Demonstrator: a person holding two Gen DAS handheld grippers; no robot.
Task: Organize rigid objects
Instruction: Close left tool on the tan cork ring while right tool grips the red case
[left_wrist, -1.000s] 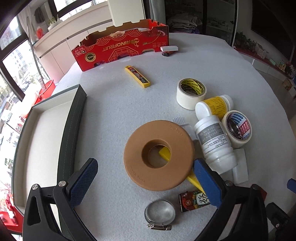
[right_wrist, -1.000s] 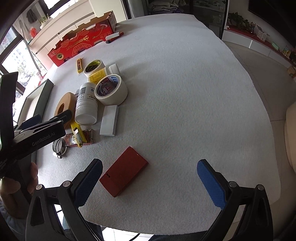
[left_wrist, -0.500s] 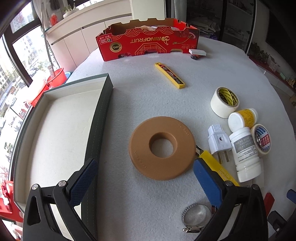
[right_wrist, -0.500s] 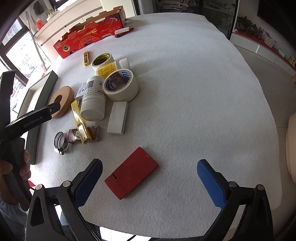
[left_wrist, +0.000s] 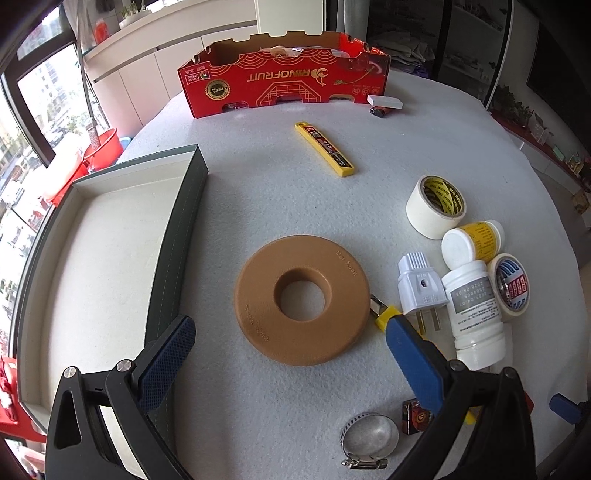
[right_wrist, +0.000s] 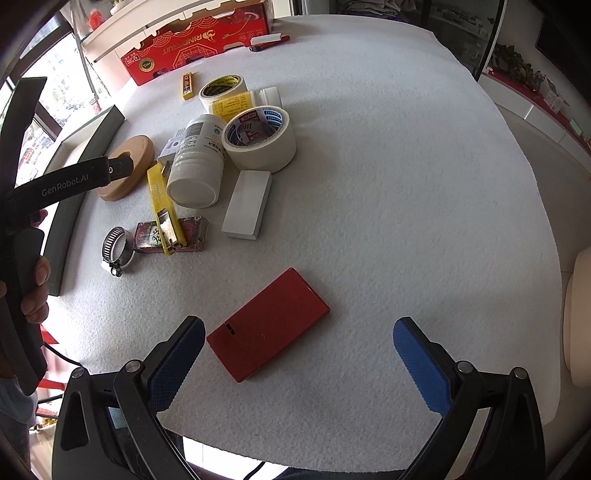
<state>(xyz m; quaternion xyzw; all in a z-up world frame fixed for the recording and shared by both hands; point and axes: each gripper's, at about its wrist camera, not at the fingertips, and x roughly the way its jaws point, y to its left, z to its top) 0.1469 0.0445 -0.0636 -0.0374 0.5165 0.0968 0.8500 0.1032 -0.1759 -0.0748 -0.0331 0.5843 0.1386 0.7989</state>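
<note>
The left gripper has its fingers spread wide and empty, flanking the tan ring, which lies flat on the table. The right gripper is likewise wide open and empty, just beside the red box. Farther left lies the open tray.

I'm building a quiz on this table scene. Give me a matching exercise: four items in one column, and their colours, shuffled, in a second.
Items:
1. ring
2. plug
3. flat case
4. blade box

Colours:
A. red
B. yellow
C. tan
D. white

Pairs: 1-C, 2-D, 3-A, 4-B
</note>
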